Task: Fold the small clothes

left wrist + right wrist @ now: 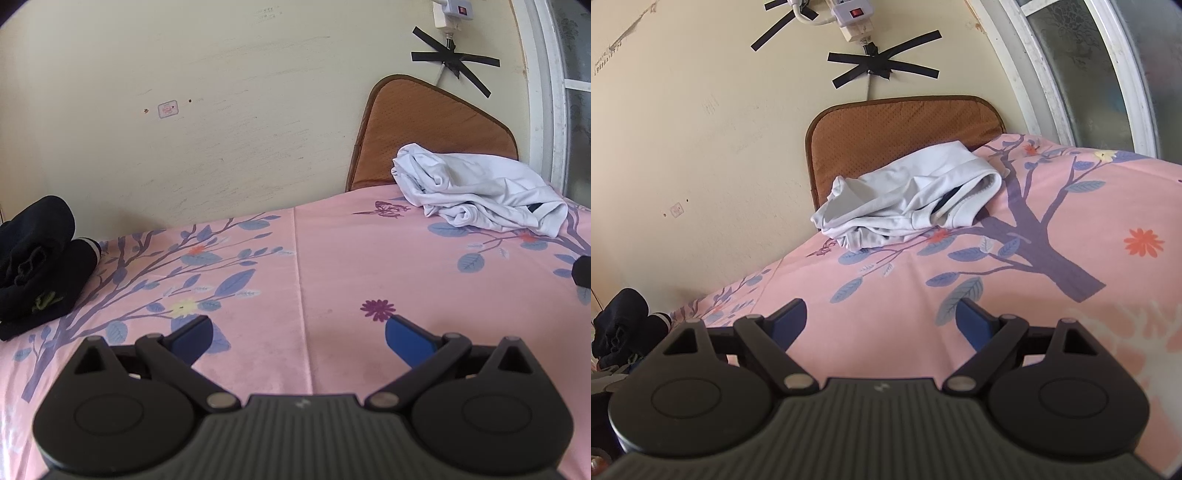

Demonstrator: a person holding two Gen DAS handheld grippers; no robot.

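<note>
Left tongs (299, 338) hang over the pink floral bedsheet (332, 266), blue fingers (406, 338) spread wide, gripping nothing. Right tongs (881, 321) likewise gape apart and empty. Ahead and right of the left tongs, straight ahead of the right, a crumpled white garment (476, 192) lies against a brown cushion (424, 122). Dark clothes (37, 258) sit far left.

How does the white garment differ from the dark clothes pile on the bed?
The white garment lies crumpled near the brown mat; the dark clothes sit stacked at the bed's opposite end. The white one is plain; the dark pile shows a striped cuff. Both rest on the pink floral sheet, untouched.
</note>
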